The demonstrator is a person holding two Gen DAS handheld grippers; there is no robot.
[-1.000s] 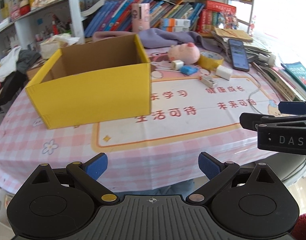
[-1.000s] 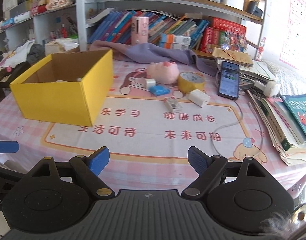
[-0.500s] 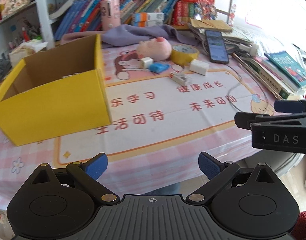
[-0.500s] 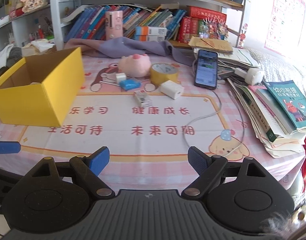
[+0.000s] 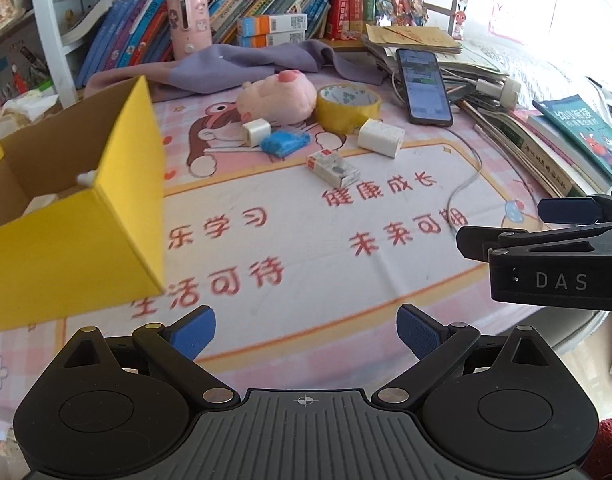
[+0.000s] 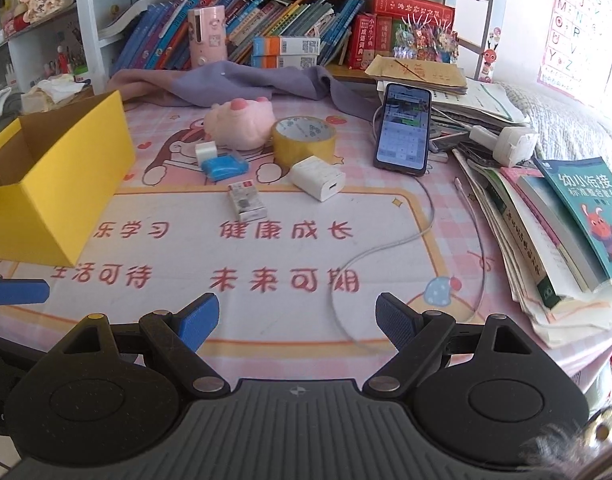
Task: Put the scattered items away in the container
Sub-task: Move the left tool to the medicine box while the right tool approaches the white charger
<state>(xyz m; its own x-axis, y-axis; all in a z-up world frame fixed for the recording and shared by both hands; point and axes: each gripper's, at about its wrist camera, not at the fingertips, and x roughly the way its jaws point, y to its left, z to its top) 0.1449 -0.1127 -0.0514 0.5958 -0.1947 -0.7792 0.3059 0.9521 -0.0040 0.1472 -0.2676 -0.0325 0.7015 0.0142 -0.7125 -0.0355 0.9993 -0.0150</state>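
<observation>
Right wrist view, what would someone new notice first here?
The open yellow cardboard box on the left of the pink tablecloth stands out. Mid-table, small clutter clusters: a pink plush pig, a yellow tape roll and a white charger. A lit phone leans against book stacks on the right.

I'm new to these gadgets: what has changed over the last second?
Both grippers, left and right, swept rightward past the yellow box toward the scattered items around the tape roll. Nothing was grabbed or released: jaws stay open and empty, and the items lie unmoved.
</observation>
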